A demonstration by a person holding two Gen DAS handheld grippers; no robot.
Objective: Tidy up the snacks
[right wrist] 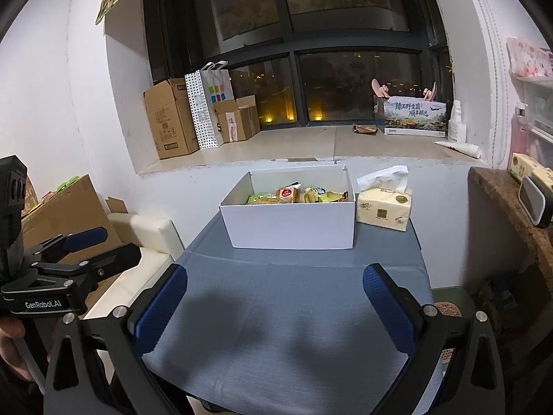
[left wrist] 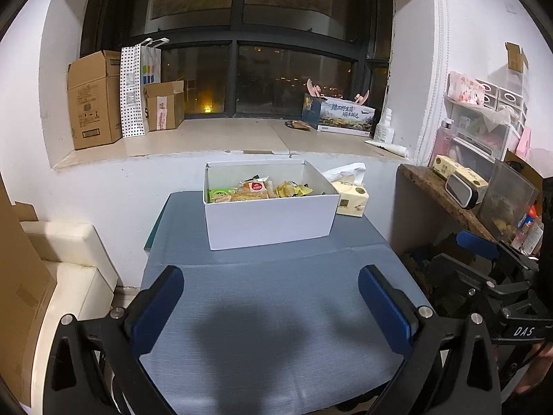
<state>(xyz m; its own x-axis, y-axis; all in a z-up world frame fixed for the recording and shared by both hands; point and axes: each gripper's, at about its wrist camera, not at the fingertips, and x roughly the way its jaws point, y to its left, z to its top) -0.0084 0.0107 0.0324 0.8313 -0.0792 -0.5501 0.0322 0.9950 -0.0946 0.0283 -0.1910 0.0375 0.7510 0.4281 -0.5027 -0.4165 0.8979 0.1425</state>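
Nearest us, our left claw (left wrist: pixel 271 306) and right claw (right wrist: pixel 274 306) both hang with blue-padded jaws spread wide and empty above the bare grey-blue cloth-covered bench (left wrist: pixel 276 311), so we judge the sorting either not begun or between items, and the next move calls for a reach forward. Farther back on the bench stands the open white cardboard box (right wrist: pixel 290 223) holding the loose packets of snacks (right wrist: pixel 297 195), with a yellow tissue pack (right wrist: pixel 383 209) just beside it.
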